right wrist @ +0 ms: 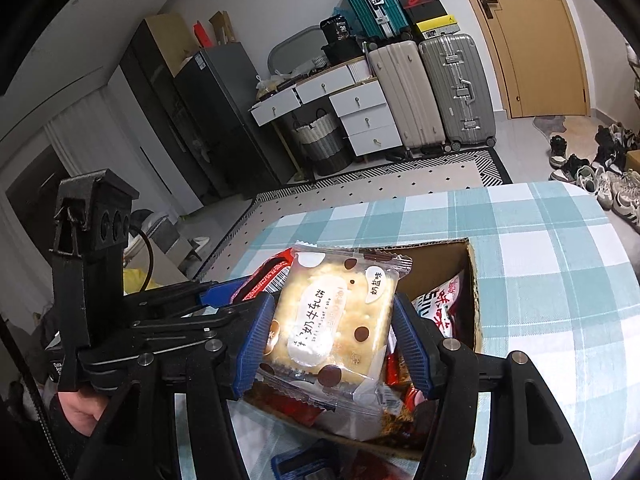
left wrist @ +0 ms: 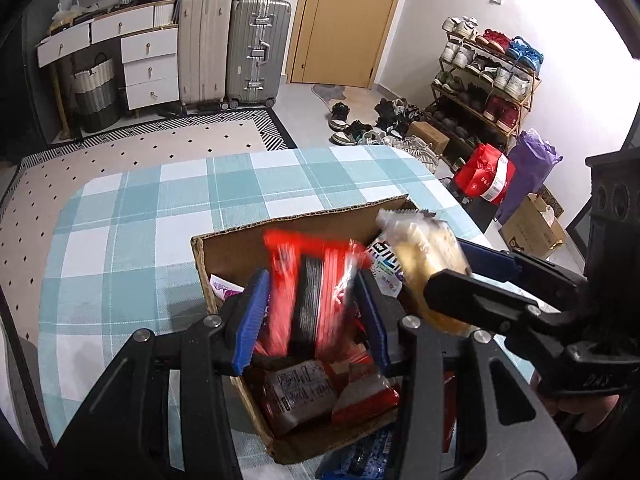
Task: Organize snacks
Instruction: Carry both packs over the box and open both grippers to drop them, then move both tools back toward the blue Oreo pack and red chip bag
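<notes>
Both claws are over the cardboard box (left wrist: 224, 252), which sits on the checked table (left wrist: 120, 216) and is already half full of snack packs.

Left claw (left wrist: 316, 316): a red snack pack (left wrist: 308, 300) sits between its blue pads, blurred, upright and tilted a bit. Can't tell if the pads press it or if it's slipping free, so grip state unclear. The pack hangs just above the pile in the box.

Right claw (right wrist: 332, 340): narrow, clamped on a clear-wrapped cream cracker pack (right wrist: 336, 320) w/ brown dots, held by its two side edges, flat face up toward the cam. It's over the near part of the box, beside the left claw.

Step in hand, as I read it: drop both packs into the box. To do it well:
- Let the red one go 1st and pull the left claw clear; the two claws are close and could knock each other.
- Bring the cracker pack low before letting go. It looks brittle, so a high drop may crack it.
- Lay it flat on top of the pile, not wedged on edge vs the box wall.
- Keep both packs inside the rim; a blue pack (left wrist: 360, 458) already lies outside, near the box's front edge.
</notes>
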`<control>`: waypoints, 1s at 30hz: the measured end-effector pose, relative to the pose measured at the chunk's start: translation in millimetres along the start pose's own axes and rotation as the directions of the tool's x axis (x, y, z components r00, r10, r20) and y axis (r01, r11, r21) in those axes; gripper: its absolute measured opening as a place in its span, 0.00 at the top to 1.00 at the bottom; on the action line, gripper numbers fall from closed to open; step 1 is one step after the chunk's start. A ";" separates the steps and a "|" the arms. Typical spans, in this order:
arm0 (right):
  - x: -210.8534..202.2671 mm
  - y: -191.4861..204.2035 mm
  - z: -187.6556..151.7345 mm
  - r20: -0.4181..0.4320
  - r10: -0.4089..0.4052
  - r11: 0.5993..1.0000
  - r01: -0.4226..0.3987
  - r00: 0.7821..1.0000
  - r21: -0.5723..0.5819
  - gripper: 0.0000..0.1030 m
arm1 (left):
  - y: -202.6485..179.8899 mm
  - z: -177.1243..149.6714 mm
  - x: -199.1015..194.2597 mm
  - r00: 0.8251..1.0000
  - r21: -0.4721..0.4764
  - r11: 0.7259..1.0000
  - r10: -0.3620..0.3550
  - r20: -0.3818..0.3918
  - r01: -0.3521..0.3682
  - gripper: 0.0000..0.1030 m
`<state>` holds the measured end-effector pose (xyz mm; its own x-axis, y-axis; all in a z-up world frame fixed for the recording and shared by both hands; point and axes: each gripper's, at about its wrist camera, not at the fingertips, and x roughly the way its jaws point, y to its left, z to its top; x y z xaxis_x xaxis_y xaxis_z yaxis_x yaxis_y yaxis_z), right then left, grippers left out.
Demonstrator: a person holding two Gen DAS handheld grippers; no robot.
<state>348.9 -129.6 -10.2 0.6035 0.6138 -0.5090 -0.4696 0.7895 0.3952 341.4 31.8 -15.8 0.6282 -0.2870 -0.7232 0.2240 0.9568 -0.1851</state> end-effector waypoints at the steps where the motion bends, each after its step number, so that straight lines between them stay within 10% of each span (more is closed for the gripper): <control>1: 1.2 -0.9 0.0 0.001 0.000 1.000 0.000 1.000 -0.007 0.40 | 0.3 0.8 2.1 1.000 0.004 1.000 0.016 -0.005 -0.016 0.44; 3: 1.1 -0.6 0.2 0.014 -0.034 0.999 0.034 0.999 -0.035 0.34 | 1.1 0.7 2.4 0.998 0.010 0.998 0.059 0.005 -0.059 0.20; 30: -89.0 3.0 -24.3 0.107 -0.068 0.997 0.071 0.992 -0.021 0.26 | -24.5 -44.2 -72.0 0.987 -0.029 0.990 0.142 0.075 -0.140 0.16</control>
<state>278.1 -181.9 17.7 0.6997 0.5552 -0.4497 -0.4394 0.8306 0.3420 257.7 31.1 11.4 0.7078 -0.1510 -0.6901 0.1125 0.9885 -0.1010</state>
